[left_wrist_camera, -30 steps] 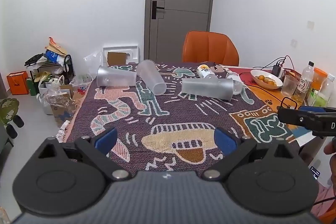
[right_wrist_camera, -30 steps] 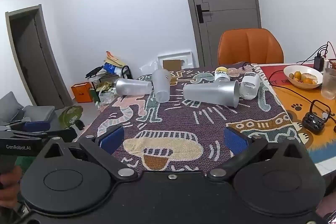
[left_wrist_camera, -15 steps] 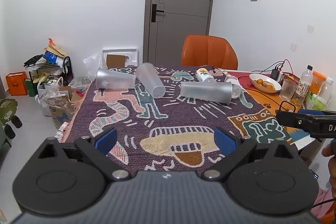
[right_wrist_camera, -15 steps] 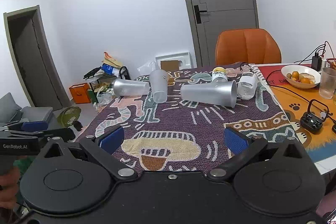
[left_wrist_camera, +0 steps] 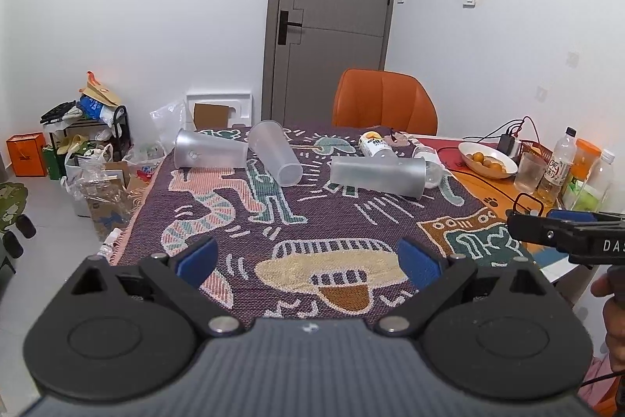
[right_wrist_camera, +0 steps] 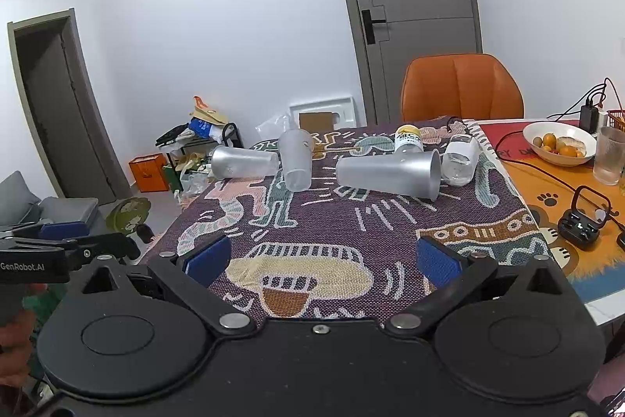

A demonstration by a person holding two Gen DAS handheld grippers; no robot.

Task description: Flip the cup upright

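Observation:
Three frosted plastic cups lie on their sides on the patterned cloth at the far half of the table: a left cup [left_wrist_camera: 210, 154] [right_wrist_camera: 244, 162], a middle cup [left_wrist_camera: 275, 152] [right_wrist_camera: 296, 159] and a right cup [left_wrist_camera: 377, 174] [right_wrist_camera: 388, 173]. My left gripper [left_wrist_camera: 308, 256] is open and empty over the near edge of the cloth, well short of the cups. My right gripper [right_wrist_camera: 320, 258] is open and empty, also near the front edge. Each gripper shows from the side in the other's view, the right one in the left wrist view [left_wrist_camera: 562, 235] and the left one in the right wrist view [right_wrist_camera: 58, 249].
Two small bottles [right_wrist_camera: 408, 139] [right_wrist_camera: 459, 161] lie behind the right cup. A fruit bowl [right_wrist_camera: 559, 142], a glass [right_wrist_camera: 609, 161], bottles [left_wrist_camera: 556, 163], cables and an earbud case [right_wrist_camera: 582, 223] crowd the table's right side. An orange chair [left_wrist_camera: 384, 98] stands at the far end. Clutter covers the floor on the left.
Both grippers have drawn back and risen slightly, so the table and cups look a little farther and lower. The cups have not moved. Both grippers stay open.

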